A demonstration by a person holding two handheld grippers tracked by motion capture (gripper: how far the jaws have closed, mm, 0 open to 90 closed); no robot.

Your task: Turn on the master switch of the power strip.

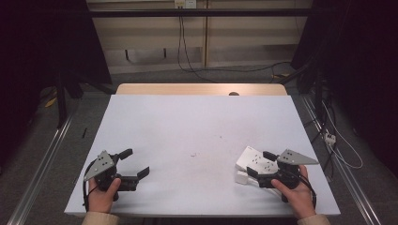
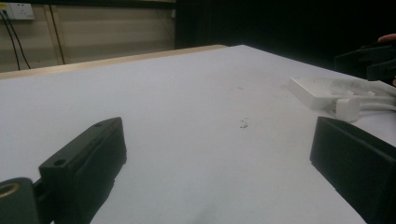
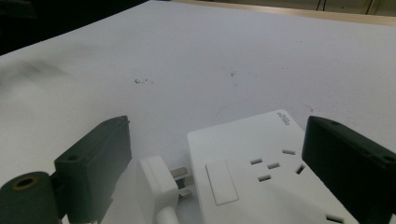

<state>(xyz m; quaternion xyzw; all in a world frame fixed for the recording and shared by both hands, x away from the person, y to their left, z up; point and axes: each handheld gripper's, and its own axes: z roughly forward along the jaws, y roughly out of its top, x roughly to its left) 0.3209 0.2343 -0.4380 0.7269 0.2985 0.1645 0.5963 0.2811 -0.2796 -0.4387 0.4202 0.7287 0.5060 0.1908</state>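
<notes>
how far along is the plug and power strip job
Nothing looks done yet: the white plug lies beside the white power strip, prongs bare, not in any socket. In hand: the right gripper is open around both, gripping neither. The left gripper is open over bare table. Still left, probably: grasping and plugging in.

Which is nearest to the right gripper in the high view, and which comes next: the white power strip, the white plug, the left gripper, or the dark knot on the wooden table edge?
1. White power strip and white plug: both at the right gripper, too close to call.
2. Dark knot: far edge of the table.
3. Left gripper: across at the near left.
</notes>
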